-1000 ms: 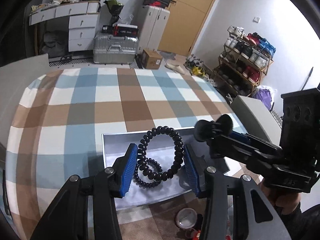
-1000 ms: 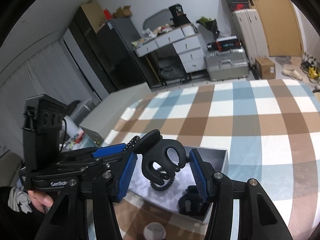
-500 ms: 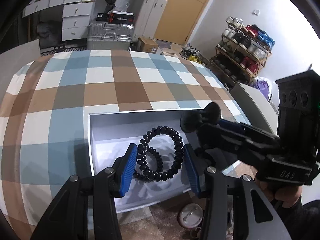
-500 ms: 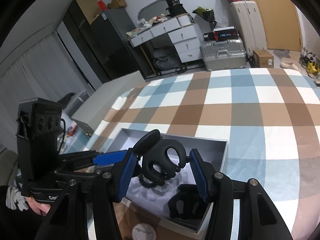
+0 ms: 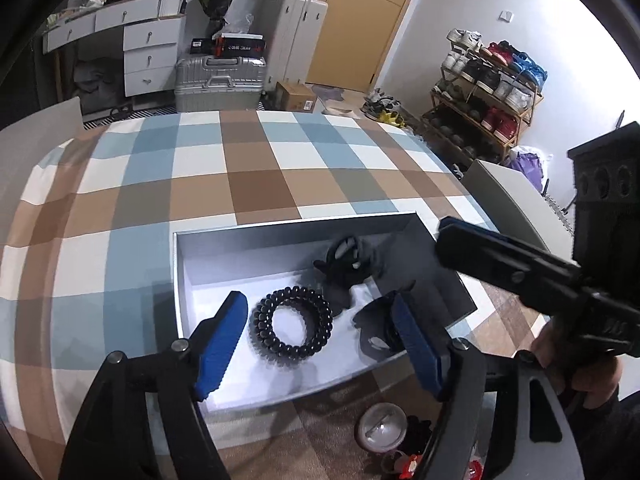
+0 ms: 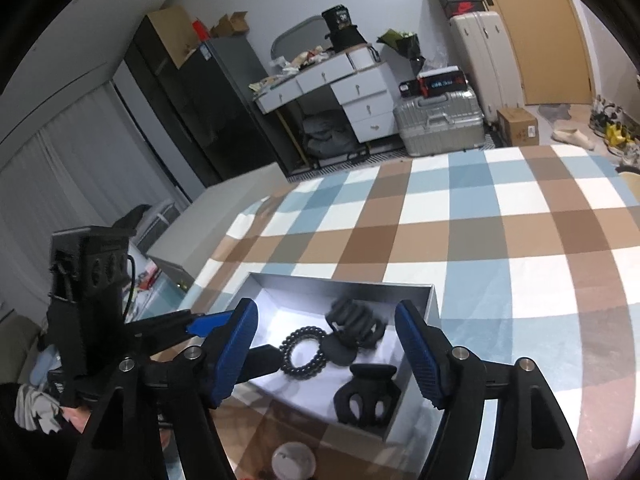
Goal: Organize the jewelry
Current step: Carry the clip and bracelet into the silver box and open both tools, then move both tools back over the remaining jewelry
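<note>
The beaded bracelet (image 5: 291,322) lies coiled in a double loop on the pale floor of the open grey box (image 5: 280,232), near the front wall, and it sits free of both tools. I see my left hand-held gripper (image 5: 320,340) poised just above it with its blue pads (image 5: 222,344) spread wide, one on either side of the coil, gripping nothing. I judge the bracelet is already where it belongs and the wide stance is simply clearance for lifting away without snagging the beads.

From the right wrist view, my right hand-held gripper (image 6: 326,354) is likewise spread wide and empty over the same box. A black claw hair clip (image 6: 356,326) is beneath it beside the bracelet, a little blurred, so I cannot say whether it has fully come to rest. A second black claw clip (image 6: 368,400) lies nearer the front corner. The three pieces are close together but each in its own patch of the box floor, which keeps them from tangling.

The box rests on the checked bed cover (image 5: 180,184). In front of it, outside the box, I see a round silver badge (image 5: 380,426) and some small red and black bits I cannot identify; I take these as the sorting left to do.
</note>
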Demonstrator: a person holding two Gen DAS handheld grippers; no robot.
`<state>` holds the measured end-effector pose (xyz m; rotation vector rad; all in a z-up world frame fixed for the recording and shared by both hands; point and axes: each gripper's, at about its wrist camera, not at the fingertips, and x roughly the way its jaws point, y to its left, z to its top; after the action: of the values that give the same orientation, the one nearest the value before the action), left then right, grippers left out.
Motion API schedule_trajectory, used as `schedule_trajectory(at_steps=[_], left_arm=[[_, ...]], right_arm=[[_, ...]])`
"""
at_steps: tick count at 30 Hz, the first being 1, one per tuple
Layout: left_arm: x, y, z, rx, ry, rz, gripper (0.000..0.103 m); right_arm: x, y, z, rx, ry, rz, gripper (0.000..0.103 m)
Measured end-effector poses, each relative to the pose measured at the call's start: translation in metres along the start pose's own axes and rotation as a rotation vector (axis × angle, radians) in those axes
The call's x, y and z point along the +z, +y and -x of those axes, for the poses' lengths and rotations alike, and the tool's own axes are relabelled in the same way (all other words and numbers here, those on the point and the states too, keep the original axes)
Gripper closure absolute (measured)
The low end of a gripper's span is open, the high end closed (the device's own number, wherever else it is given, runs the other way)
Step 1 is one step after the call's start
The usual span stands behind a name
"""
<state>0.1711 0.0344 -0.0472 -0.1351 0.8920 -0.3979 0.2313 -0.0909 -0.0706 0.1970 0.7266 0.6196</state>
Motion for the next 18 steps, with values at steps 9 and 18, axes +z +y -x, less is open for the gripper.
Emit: schedule_trajectory(at_steps=[9, 18], left_arm=[[-0.007, -0.008, 0.025, 0.092, -0.054, -0.009, 0.031], [-0.024, -0.019, 0.049, 0.150, -0.120, 0.002, 0.021]], right_arm=[[-0.013, 0.013, 0.038, -0.014, -0.042, 0.004, 0.011], [-0.044, 0.021, 0.073, -0.061, -0.055, 0.017, 0.005]])
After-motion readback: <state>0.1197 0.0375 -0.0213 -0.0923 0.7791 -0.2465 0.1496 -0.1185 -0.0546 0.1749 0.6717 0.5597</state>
